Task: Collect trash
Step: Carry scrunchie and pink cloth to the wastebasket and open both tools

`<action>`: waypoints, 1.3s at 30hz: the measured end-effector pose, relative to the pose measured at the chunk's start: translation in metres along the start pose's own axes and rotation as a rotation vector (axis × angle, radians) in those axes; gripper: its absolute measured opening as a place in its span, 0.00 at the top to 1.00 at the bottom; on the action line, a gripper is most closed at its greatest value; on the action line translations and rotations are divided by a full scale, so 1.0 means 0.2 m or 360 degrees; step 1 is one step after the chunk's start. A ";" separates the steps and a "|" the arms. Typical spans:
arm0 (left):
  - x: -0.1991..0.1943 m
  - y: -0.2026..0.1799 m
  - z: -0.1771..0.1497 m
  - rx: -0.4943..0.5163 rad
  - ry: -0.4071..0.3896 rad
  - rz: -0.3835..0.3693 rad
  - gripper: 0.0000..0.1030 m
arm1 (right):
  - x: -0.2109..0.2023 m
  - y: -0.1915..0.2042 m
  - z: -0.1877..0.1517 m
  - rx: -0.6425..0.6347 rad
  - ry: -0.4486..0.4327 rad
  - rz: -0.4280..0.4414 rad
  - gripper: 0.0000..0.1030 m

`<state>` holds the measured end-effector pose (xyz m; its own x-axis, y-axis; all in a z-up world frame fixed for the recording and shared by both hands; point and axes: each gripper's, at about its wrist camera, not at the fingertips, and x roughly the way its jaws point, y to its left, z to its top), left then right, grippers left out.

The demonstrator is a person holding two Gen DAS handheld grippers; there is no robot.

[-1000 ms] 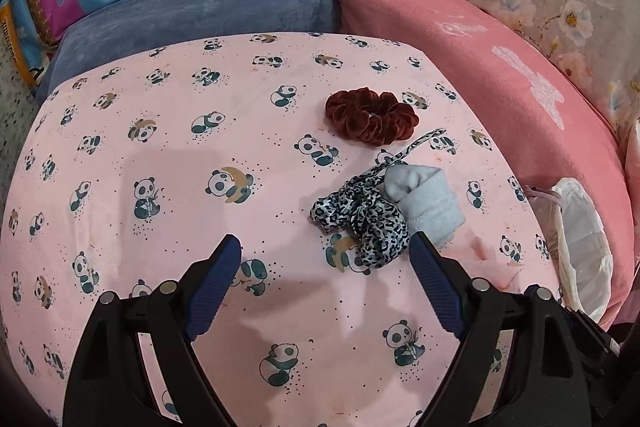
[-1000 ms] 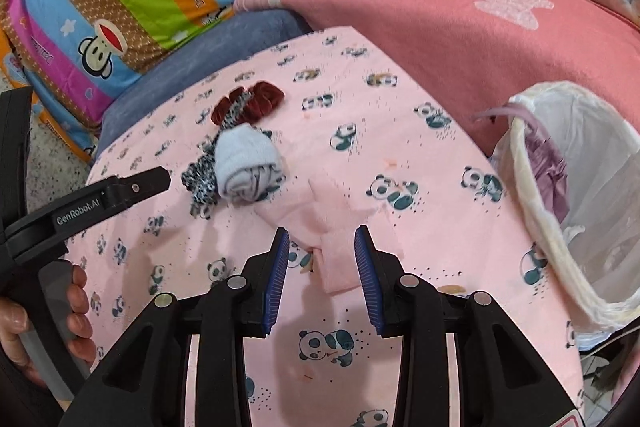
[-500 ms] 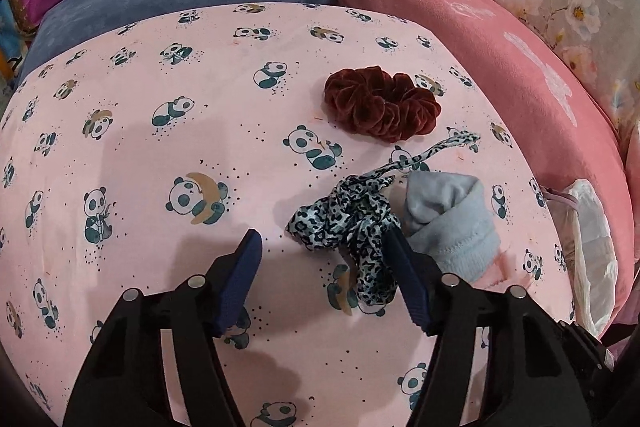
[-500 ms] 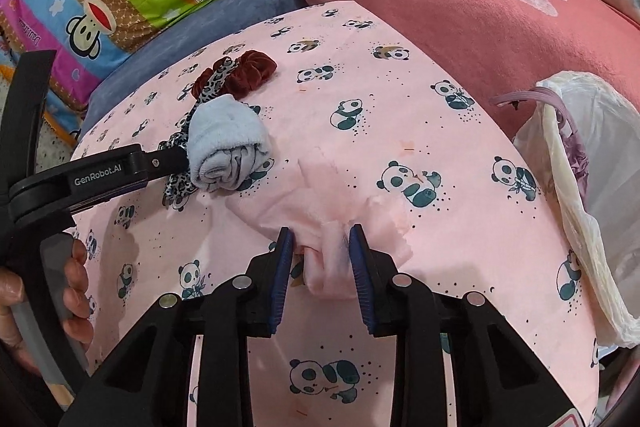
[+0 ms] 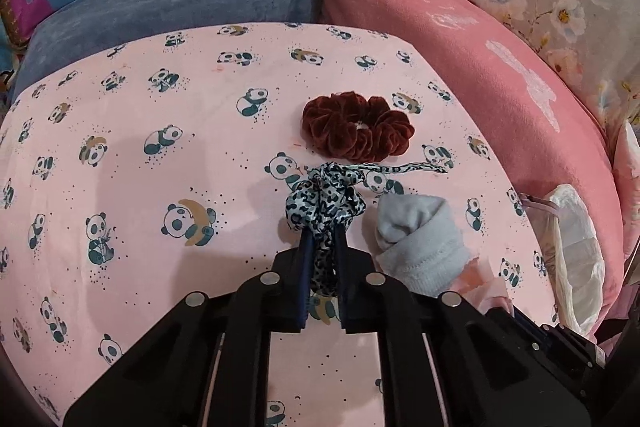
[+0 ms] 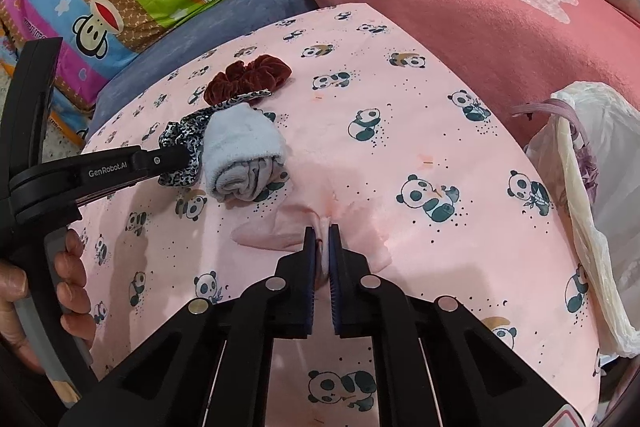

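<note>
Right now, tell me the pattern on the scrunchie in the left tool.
Leopard print, black spots on pale blue-grey scrunchie; clearest in the left wrist view.

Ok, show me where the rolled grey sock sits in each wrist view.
Left wrist view: the rolled grey sock lies right of centre, just right of the left gripper shut on the leopard scrunchie.
Right wrist view: the sock lies left of centre, above the right gripper.
Shared landmark: the maroon scrunchie, beyond the sock in both.

Sock (image 5: 420,247) right of scrunchie (image 5: 324,203)
</note>
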<state>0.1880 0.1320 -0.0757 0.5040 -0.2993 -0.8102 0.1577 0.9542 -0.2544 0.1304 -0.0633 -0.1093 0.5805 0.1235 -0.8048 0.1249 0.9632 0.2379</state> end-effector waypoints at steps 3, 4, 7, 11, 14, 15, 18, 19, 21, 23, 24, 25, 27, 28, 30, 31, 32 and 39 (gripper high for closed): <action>-0.08 -0.04 0.04 0.0012 -0.0054 -0.0009 0.90 | -0.05 0.00 0.02 0.0006 -0.0049 0.0018 0.92; -0.11 -0.06 0.06 0.0019 -0.0075 -0.0017 0.90 | -0.08 0.00 0.04 0.0010 -0.0077 0.0025 0.92; -0.21 -0.13 0.10 0.0054 -0.0148 -0.0042 0.90 | -0.21 0.00 0.10 0.0010 -0.0178 0.0050 0.92; -0.34 -0.25 0.13 0.0119 -0.0238 -0.0069 0.90 | -0.35 -0.01 0.18 0.0004 -0.0293 0.0073 0.92; -0.43 -0.35 0.16 0.0178 -0.0303 -0.0096 0.90 | -0.49 -0.03 0.25 0.0004 -0.0400 0.0084 0.92; -0.46 -0.38 0.16 0.0195 -0.0323 -0.0103 0.90 | -0.53 -0.03 0.27 0.0004 -0.0425 0.0087 0.92; -0.54 -0.49 0.18 0.0260 -0.0385 -0.0134 0.90 | -0.68 -0.07 0.33 0.0005 -0.0538 0.0089 0.92; -0.57 -0.53 0.19 0.0283 -0.0407 -0.0144 0.90 | -0.74 -0.09 0.35 0.0007 -0.0574 0.0087 0.92; -0.61 -0.59 0.19 0.0324 -0.0441 -0.0165 0.90 | -0.82 -0.11 0.37 0.0010 -0.0625 0.0079 0.92; -0.65 -0.67 0.19 0.0365 -0.0464 -0.0187 0.90 | -0.90 -0.14 0.38 0.0020 -0.0671 0.0068 0.92; -0.66 -0.71 0.19 0.0392 -0.0477 -0.0201 0.90 | -0.94 -0.16 0.38 0.0028 -0.0696 0.0063 0.92; -0.67 -0.74 0.19 0.0413 -0.0487 -0.0210 0.90 | -0.96 -0.17 0.38 0.0031 -0.0705 0.0061 0.92; -0.70 -0.82 0.18 0.0458 -0.0506 -0.0229 0.90 | -1.03 -0.21 0.39 0.0048 -0.0746 0.0046 0.92; -0.70 -0.86 0.18 0.0481 -0.0512 -0.0243 0.90 | -1.07 -0.25 0.38 0.0063 -0.0770 0.0035 0.92; -0.72 -0.92 0.17 0.0519 -0.0519 -0.0264 0.90 | -1.13 -0.28 0.38 0.0077 -0.0789 0.0023 0.92; -0.72 -0.96 0.16 0.0538 -0.0520 -0.0273 0.90 | -1.16 -0.31 0.38 0.0094 -0.0806 0.0010 0.92; -0.72 -0.99 0.15 0.0560 -0.0520 -0.0283 0.90 | -1.18 -0.33 0.37 0.0099 -0.0812 0.0007 0.92; -0.72 -1.17 0.10 0.0661 -0.0511 -0.0330 0.90 | -1.32 -0.52 0.33 0.0184 -0.0873 -0.0049 0.92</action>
<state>0.0957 -0.0482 0.1103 0.6497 -0.5274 -0.5475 0.5693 0.8148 -0.1094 0.0171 -0.2107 0.1138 0.9049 -0.0762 -0.4188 0.2179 0.9281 0.3018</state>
